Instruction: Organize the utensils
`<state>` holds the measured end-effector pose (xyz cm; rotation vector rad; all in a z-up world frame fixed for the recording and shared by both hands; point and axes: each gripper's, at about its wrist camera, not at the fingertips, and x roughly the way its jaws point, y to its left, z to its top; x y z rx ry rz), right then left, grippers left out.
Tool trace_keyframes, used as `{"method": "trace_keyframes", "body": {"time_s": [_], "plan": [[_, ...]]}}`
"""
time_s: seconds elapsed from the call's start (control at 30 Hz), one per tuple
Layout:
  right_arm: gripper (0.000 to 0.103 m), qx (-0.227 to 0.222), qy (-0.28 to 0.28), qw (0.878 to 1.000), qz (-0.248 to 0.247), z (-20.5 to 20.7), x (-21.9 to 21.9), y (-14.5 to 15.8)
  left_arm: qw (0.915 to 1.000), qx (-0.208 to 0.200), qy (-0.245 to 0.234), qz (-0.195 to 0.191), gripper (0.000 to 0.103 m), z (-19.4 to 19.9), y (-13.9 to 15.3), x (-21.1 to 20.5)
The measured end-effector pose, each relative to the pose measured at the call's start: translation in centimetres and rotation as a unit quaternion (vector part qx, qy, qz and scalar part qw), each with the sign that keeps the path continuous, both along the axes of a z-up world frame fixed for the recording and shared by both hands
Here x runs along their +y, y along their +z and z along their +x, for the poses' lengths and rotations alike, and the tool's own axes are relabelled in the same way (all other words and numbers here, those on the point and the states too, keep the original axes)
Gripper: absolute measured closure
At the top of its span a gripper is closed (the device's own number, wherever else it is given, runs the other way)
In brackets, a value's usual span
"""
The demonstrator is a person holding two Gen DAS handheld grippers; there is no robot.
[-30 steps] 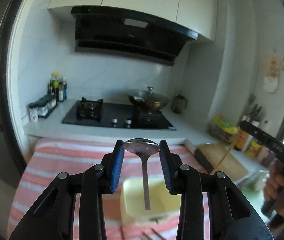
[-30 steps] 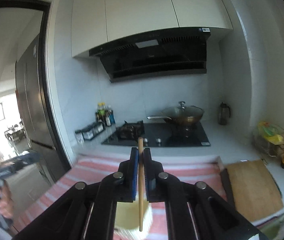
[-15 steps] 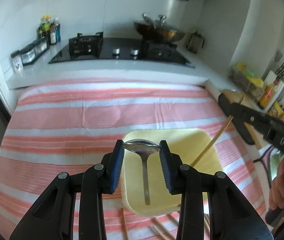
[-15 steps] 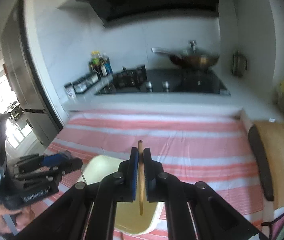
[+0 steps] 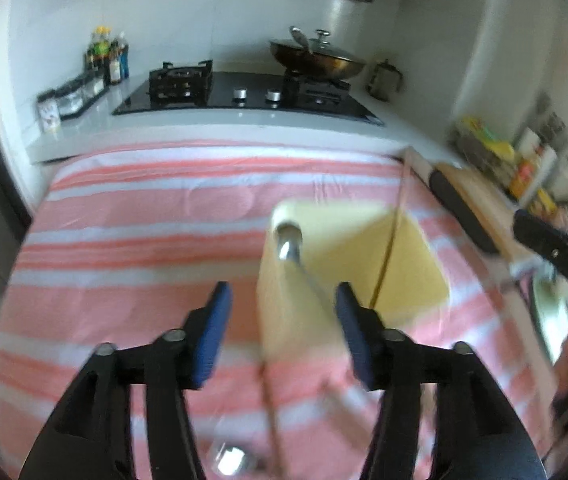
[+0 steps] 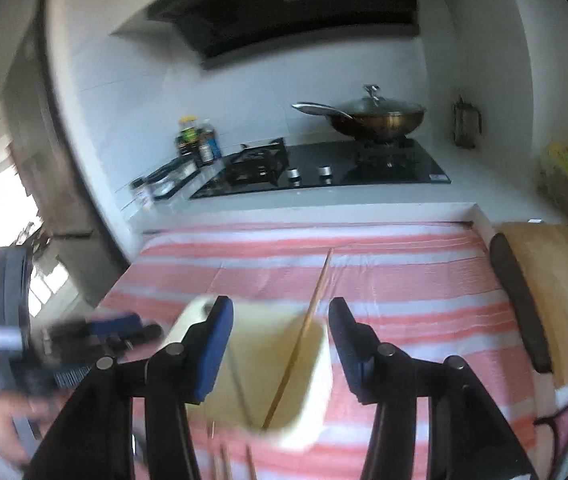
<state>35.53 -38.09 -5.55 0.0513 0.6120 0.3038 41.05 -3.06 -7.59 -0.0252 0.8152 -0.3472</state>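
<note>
A pale yellow utensil holder (image 5: 348, 264) stands on the pink striped cloth. A metal spoon (image 5: 290, 242) leans in it, bowl end up, and a wooden chopstick (image 5: 390, 248) stands in it too. My left gripper (image 5: 281, 320) is open just behind the holder, its blue pads apart and holding nothing. In the right wrist view my right gripper (image 6: 279, 340) is open over the holder (image 6: 275, 364), with the chopstick (image 6: 308, 320) leaning free between the pads. More chopsticks (image 6: 223, 460) lie on the cloth below. The frames are blurred.
A wooden cutting board (image 6: 552, 292) lies at the right edge of the striped cloth (image 6: 364, 280). Behind it is a white counter with a black hob (image 6: 324, 168), a wok (image 6: 376, 118) and bottles (image 6: 197, 140). The other gripper and hand (image 6: 23, 360) sit at left.
Both grippers have opened. The spoon and the chopstick have left the pads and now rest in the yellow holder. Both cameras have tilted and shifted.
</note>
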Motion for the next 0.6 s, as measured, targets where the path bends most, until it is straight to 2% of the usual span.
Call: {"method": "trace_keyframes", "body": {"time_s": [0.03, 0.1, 0.17, 0.2, 0.27, 0.4, 0.47, 0.6], "plan": [[0.047, -0.007, 0.003, 1.0, -0.011, -1.9, -0.3, -0.2, 1.0, -0.003, -0.004, 0.008, 0.031, -2.5, -0.4, 1.1], [0.041, -0.024, 0.001, 0.999, -0.046, -7.0, -1.4, -1.7, 0.9998, 0.004, -0.008, 0.015, 0.025, -7.2, -1.8, 3.0], [0.041, -0.032, -0.01, 0.996, -0.085, -11.8, -2.5, -4.2, 0.9996, 0.027, 0.0, 0.012, 0.023, -11.8, -4.2, 4.8], [0.041, -0.029, -0.027, 0.994, -0.105, -14.0, -3.1, -5.8, 0.999, 0.042, 0.013, 0.012, 0.023, -13.9, -5.8, 5.5], [0.041, -0.001, -0.058, 0.993, -0.108, -17.5, -4.7, -9.1, 0.9978, 0.055, 0.034, 0.011, 0.023, -16.4, -7.9, 5.9], [0.041, 0.051, -0.092, 0.991, -0.088, -20.5, -6.8, -13.7, 0.9946, 0.063, 0.083, -0.008, 0.023, -18.0, -10.5, 5.8], [0.041, 0.076, -0.103, 0.988, -0.082, -20.9, -7.5, -15.3, 0.9934, 0.058, 0.099, -0.002, 0.023, -17.7, -11.3, 5.6], [0.041, 0.096, -0.108, 0.988, -0.059, -21.3, -8.2, -17.0, 0.9918, 0.047, 0.117, 0.023, 0.023, -17.5, -12.8, 5.0]]}}
